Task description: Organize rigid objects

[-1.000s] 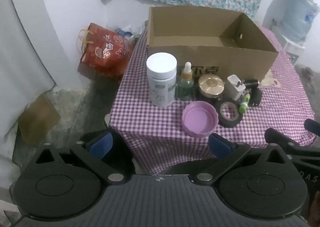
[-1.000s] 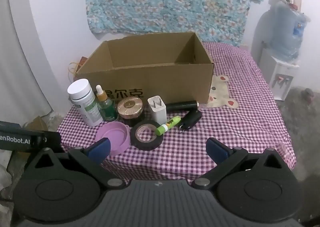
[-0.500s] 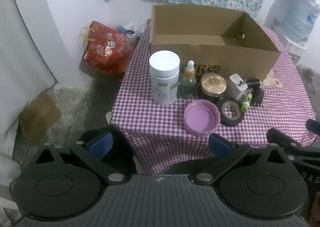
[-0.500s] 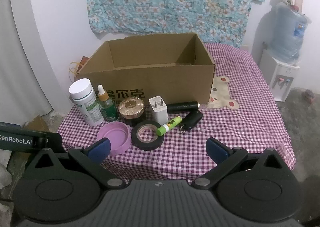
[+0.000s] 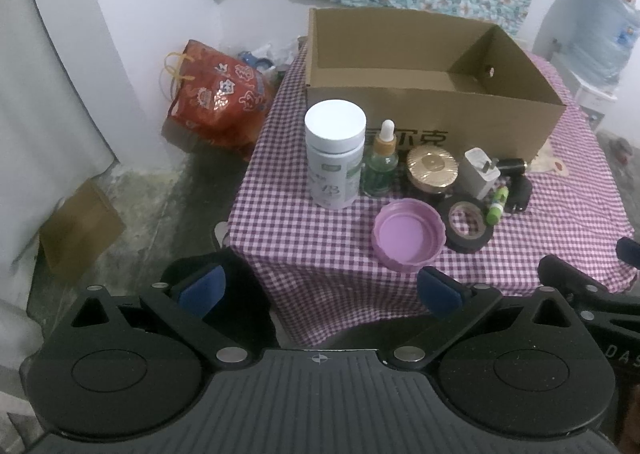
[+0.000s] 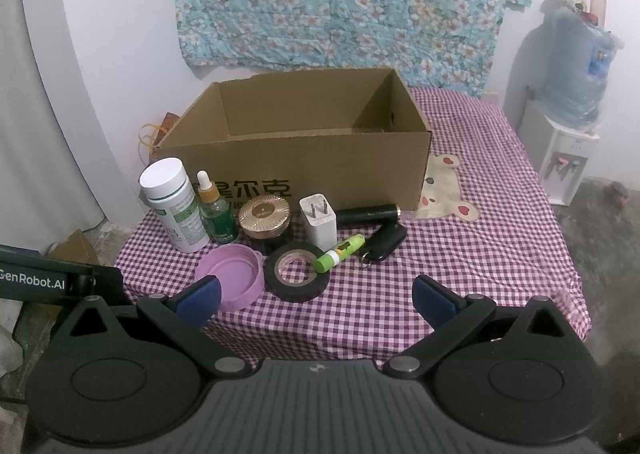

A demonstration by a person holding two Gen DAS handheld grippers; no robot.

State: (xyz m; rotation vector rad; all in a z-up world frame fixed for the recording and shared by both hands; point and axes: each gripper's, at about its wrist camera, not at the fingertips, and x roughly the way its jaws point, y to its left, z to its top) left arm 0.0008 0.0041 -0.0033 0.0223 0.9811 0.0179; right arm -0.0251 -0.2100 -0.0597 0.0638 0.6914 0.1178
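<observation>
An open cardboard box (image 6: 304, 161) stands on the checkered table (image 6: 480, 254). In front of it sit a white bottle (image 6: 174, 205), a green dropper bottle (image 6: 216, 213), a gold-lidded jar (image 6: 265, 219), a white charger (image 6: 319, 219), a black cylinder (image 6: 368, 213), a key fob (image 6: 385, 244), a green glue stick (image 6: 340, 253), a black tape roll (image 6: 298, 272) and a purple lid (image 6: 232, 282). My right gripper (image 6: 316, 300) is open, short of the table's front edge. My left gripper (image 5: 320, 292) is open too, below the table's left corner, before the white bottle (image 5: 335, 153) and purple lid (image 5: 408, 236).
A red bag (image 5: 218, 93) and a flat cardboard piece (image 5: 76, 230) lie on the floor left of the table. A water dispenser (image 6: 568, 129) stands at the right. A floral cloth (image 6: 352, 1) hangs on the wall behind the box.
Both grippers have drifted slightly; the table and objects sit a little lower and more central in each view. Nothing was grasped or moved.
</observation>
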